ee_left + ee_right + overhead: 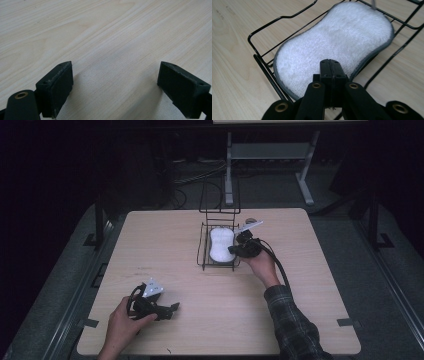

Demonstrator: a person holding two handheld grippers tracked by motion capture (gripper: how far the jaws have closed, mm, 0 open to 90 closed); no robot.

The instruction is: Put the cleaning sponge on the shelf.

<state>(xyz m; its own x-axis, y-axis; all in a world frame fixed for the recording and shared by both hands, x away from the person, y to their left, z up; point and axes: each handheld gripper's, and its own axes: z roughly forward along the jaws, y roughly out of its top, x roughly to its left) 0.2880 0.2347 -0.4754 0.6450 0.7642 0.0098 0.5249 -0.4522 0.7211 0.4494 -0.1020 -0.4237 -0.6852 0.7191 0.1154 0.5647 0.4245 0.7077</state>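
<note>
1. High view: a pale wood-grain table (165, 250) is seen, with a black wire rack (218, 237) standing near its far middle; a tall wire frame rises from the rack's far end.
2. A white sponge (221, 245) of peanut outline, pinched at the waist, is laid flat in the rack's tray.
3. Right gripper view: the sponge (332, 42) is shown with a fluffy, fibrous top and a thin grey stitched rim; the rack's (262, 62) thin glossy rods are bent into rounded corners.
4. The right gripper (330, 65) is clenched, its matte black jaws pressed flat together with nothing between them; the tips are held over the sponge's near edge. Contact cannot be told.
5. Left gripper view: the left gripper (115, 82) is released, its blocky jaws held wide apart over bare wood.
6. High view: the left gripper (167, 310) is located at the table's near left, well apart from the rack.
</note>
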